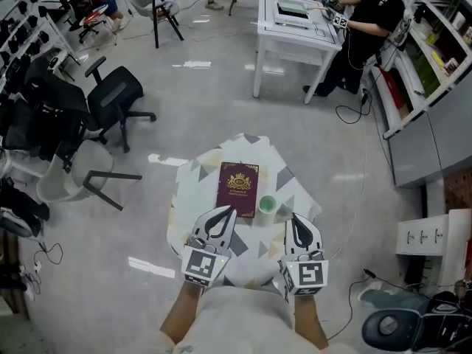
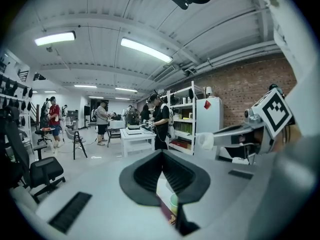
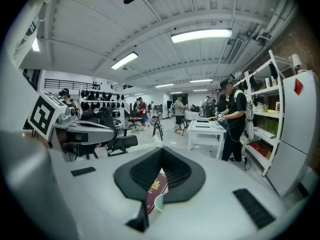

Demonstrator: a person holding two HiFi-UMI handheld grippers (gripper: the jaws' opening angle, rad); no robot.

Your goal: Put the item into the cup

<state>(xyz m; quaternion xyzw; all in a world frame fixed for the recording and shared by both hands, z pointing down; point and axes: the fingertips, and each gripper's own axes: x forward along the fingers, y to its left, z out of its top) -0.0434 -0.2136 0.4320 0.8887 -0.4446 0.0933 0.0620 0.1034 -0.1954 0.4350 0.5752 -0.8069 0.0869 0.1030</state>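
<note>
Cup [image 1: 266, 206] beside book [image 1: 237, 186], left hand-held gripper [image 1: 226, 210], right hand-held gripper [image 1: 295, 217], both closed

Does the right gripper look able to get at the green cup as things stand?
Probably yes. The green cup stands just ahead of the right gripper with nothing between them; the maroon book lies off to the cup's left. The jaws are together, so they must open first.

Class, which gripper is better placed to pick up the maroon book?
Left, probably. The left gripper points at the near edge of the book; the right gripper sits past the green cup, further off.
</note>
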